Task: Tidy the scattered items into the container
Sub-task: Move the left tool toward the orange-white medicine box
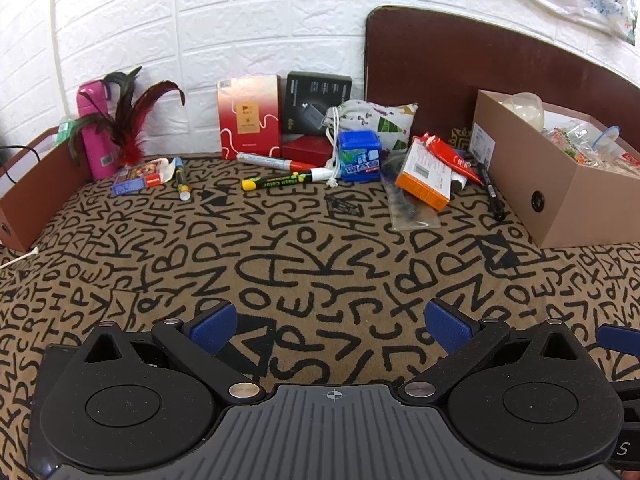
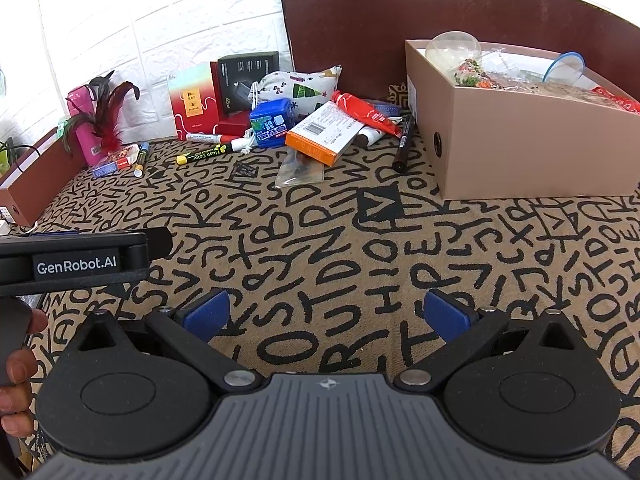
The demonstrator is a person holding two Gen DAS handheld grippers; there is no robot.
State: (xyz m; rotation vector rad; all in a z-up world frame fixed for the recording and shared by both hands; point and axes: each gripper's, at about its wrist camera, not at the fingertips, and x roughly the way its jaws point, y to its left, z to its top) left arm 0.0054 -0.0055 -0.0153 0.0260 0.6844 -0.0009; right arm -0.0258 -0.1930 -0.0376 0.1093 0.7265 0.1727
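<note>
Scattered items lie along the wall on the lettered cloth: an orange box (image 1: 424, 178) (image 2: 322, 136), a red tube (image 1: 450, 154) (image 2: 366, 114), a black marker (image 1: 490, 192) (image 2: 403, 144), a blue cube box (image 1: 359, 156) (image 2: 272, 123), a yellow-capped marker (image 1: 280, 180) (image 2: 208, 153) and a printed pouch (image 1: 380, 120) (image 2: 304, 84). The tan cardboard box (image 1: 560, 196) (image 2: 520, 136) stands at the right, holding bags. My left gripper (image 1: 328, 330) is open and empty, hovering well short of the items. My right gripper (image 2: 326, 318) is open and empty too.
A pink bottle (image 1: 94, 132) (image 2: 82, 120) with feathers (image 1: 128, 120), a red box (image 1: 248, 116) and a black box (image 1: 318, 102) stand by the wall. A brown lid (image 1: 36, 192) lies at the left. The left gripper's body (image 2: 76, 260) shows at the right wrist view's left.
</note>
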